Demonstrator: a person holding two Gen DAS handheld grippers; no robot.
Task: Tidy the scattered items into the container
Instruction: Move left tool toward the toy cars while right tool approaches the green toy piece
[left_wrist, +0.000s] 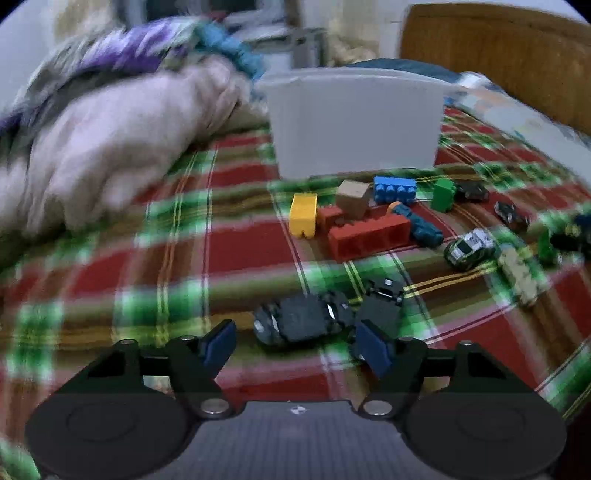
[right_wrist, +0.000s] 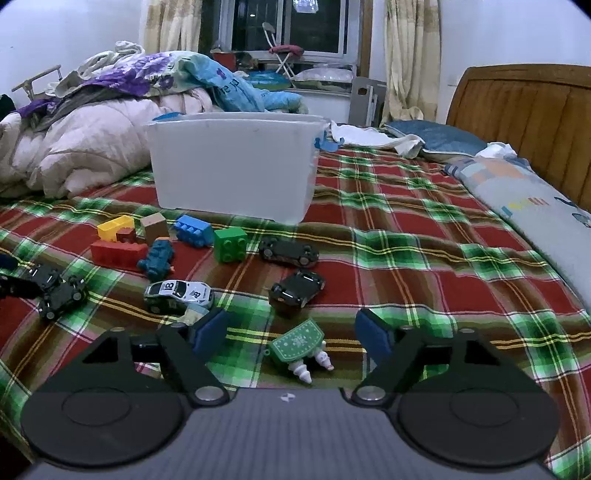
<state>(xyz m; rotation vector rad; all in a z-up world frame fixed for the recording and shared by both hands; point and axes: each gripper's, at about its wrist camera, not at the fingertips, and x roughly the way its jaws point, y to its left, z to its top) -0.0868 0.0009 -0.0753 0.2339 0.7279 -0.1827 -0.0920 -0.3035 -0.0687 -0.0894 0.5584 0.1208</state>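
In the left wrist view, our left gripper (left_wrist: 295, 345) hangs low over the bed (left_wrist: 110, 266), fingers wide apart and holding nothing. A black car (left_wrist: 299, 323) lies just ahead between them. It looks small, hard and light, so we should pinch its sides.

In the right wrist view, our right gripper (right_wrist: 291, 334) is spread wide too, over a green toy (right_wrist: 297, 341). The white bin (right_wrist: 232, 166) stands beyond the blocks.
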